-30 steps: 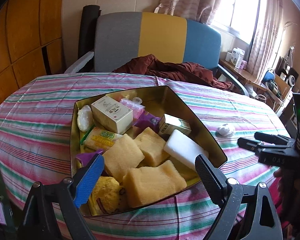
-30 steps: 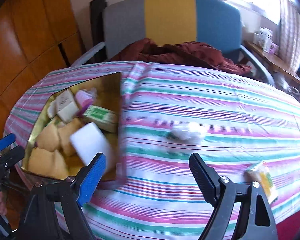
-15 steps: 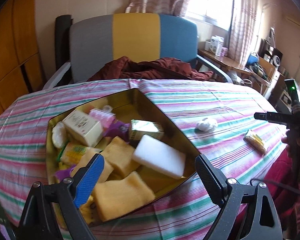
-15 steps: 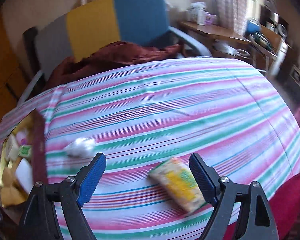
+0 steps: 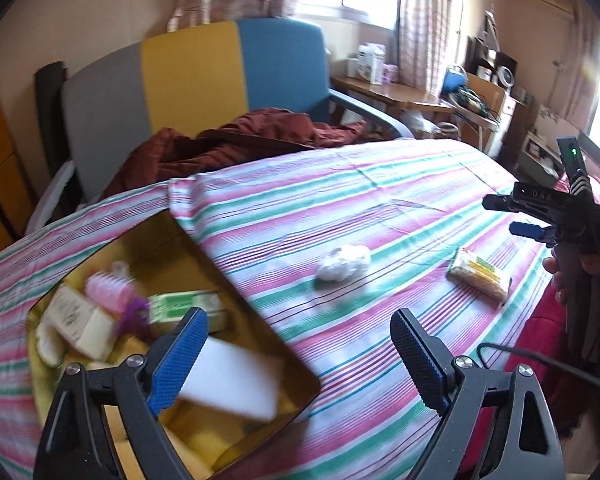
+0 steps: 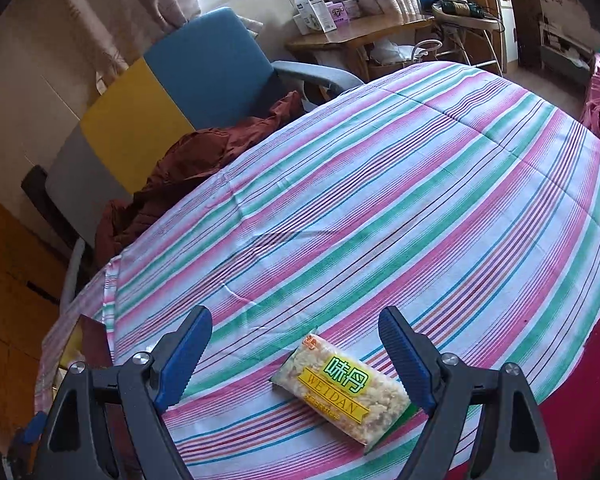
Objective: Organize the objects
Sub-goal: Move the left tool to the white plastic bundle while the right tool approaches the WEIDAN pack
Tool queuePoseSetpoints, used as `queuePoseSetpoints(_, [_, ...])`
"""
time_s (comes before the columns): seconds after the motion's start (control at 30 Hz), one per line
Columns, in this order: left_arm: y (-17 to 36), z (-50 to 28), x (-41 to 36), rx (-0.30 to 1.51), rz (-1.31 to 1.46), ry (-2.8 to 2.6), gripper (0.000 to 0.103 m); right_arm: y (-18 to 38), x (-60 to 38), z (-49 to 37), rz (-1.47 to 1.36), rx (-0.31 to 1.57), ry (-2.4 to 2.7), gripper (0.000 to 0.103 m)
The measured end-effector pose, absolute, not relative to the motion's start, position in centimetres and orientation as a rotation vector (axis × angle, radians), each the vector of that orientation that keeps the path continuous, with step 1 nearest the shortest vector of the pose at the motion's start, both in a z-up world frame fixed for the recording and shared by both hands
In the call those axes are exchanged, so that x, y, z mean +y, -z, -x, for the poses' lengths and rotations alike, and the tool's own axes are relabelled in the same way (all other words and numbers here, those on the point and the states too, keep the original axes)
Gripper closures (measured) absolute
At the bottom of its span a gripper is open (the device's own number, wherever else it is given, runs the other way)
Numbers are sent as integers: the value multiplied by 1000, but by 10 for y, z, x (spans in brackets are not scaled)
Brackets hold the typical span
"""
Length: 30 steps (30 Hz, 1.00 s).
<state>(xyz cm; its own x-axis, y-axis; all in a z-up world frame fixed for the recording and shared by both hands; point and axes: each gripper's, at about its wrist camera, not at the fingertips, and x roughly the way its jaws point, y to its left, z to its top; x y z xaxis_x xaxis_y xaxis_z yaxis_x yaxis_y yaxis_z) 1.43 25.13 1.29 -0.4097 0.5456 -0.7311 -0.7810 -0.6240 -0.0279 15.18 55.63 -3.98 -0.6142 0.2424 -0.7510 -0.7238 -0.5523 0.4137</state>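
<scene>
The right gripper [image 6: 296,354] is hovering with jaws wide over the snack packet [image 6: 342,388] lying on the striped table [image 6: 380,200]. The left gripper [image 5: 298,354], jaws likewise wide and empty, is hanging beside the gold box [image 5: 256,312].

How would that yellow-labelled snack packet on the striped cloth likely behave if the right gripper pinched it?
The snack packet looks like a thin plastic pouch of small loose pieces, so it would probably be light and sag or crumple. Its glossy film may slip between the pads. Lying flat on the striped cloth, it seems unlikely to roll.
</scene>
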Motion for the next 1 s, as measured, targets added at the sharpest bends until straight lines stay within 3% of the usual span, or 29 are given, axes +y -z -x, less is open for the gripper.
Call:
queuePoseSetpoints(0.33, [15, 2, 310, 402, 1056, -1996, 10, 46, 567, -161, 806, 1142, -2181, 16])
queuePoseSetpoints(1.0, [35, 5, 355, 571, 984, -2049, 10, 53, 563, -148, 912, 1065, -2165, 16])
